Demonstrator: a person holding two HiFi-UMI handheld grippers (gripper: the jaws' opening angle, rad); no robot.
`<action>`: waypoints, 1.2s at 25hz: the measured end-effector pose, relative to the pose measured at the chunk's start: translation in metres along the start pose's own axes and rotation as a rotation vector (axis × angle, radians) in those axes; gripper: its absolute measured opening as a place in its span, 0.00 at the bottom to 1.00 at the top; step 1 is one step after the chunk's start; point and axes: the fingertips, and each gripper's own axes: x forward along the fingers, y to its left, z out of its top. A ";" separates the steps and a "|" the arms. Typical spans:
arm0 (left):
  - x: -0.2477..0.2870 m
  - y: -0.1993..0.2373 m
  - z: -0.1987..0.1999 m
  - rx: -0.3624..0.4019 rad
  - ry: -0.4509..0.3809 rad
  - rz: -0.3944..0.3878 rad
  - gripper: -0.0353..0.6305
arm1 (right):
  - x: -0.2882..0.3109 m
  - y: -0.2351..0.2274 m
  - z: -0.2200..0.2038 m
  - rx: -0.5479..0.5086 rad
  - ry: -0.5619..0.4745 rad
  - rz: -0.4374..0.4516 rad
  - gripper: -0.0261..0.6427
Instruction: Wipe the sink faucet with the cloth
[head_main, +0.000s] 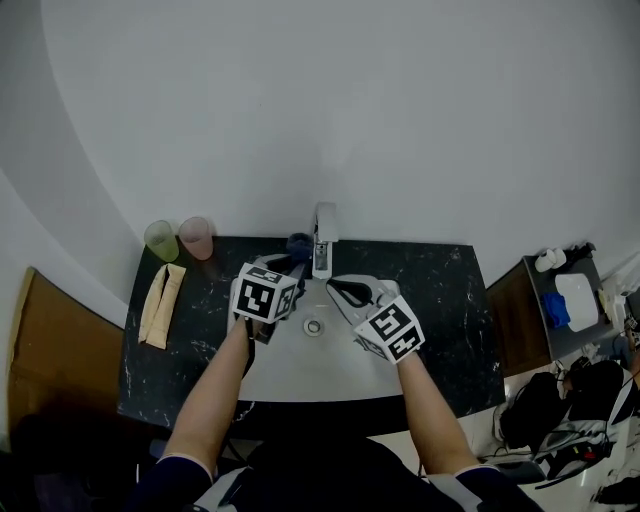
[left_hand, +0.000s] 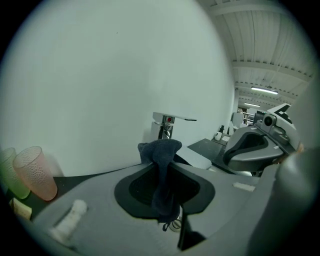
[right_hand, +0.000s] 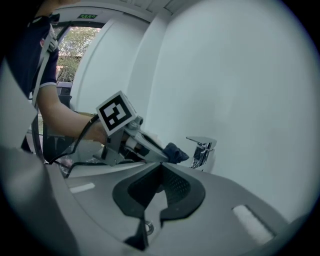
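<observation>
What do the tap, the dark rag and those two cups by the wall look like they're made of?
The faucet: polished metal, likely chrome; it mirrors its surroundings. The cloth: soft dark blue fabric, perhaps terry or microfibre; it drapes limply with a nubby surface. The pink cup and green cup: probably translucent plastic with a dimpled texture; light passes through them.

The head view looks steeply down on the left gripper (head_main: 293, 258) and right gripper (head_main: 338, 288). Each gripper view looks closely along its own jaws. All three share the faucet (head_main: 323, 238) (left_hand: 165, 126) (right_hand: 202, 151) just ahead.
</observation>
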 end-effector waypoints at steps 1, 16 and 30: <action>0.004 0.001 0.002 -0.001 -0.006 -0.001 0.14 | 0.000 0.001 0.001 -0.004 -0.008 -0.001 0.05; 0.071 0.042 0.048 -0.041 -0.032 -0.030 0.14 | 0.019 -0.017 0.005 0.037 -0.026 0.016 0.05; 0.023 0.016 0.107 0.078 -0.163 -0.043 0.14 | 0.008 -0.019 0.010 0.041 -0.046 -0.020 0.05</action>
